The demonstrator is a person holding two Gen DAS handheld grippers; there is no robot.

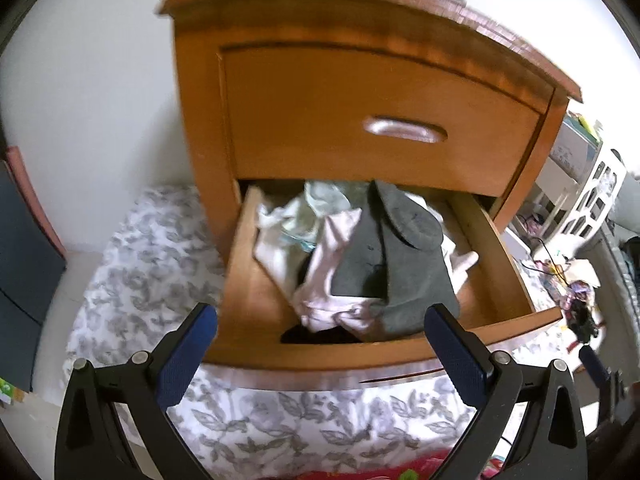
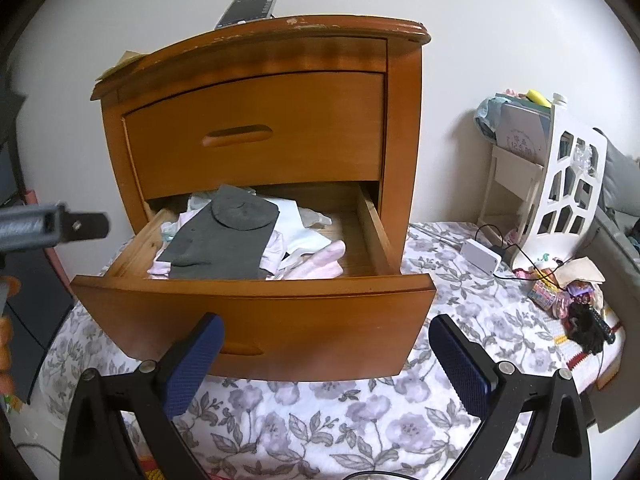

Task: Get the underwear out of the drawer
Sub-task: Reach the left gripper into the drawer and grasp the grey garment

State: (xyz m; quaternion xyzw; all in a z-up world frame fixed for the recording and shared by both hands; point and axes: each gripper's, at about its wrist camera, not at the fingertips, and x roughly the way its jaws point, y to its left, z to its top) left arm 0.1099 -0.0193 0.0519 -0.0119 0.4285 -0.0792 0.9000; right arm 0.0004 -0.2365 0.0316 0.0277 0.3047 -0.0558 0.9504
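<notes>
The drawer (image 1: 496, 264) stands open; the underwear (image 1: 332, 264) lies heaped inside. Both tools — left tool (image 1: 320, 320), right tool (image 2: 326, 332) — are released and empty. Lower your left tool onto the pale garment's bunched fold, clench, lift straight up.

A wooden nightstand (image 2: 256, 128) stands against a plain white wall (image 2: 500, 32), on a floral cloth (image 2: 360, 420). To its right stands a white cut-out shelf (image 2: 568, 184) with books, and clutter lies before that. Daylight is soft.
</notes>
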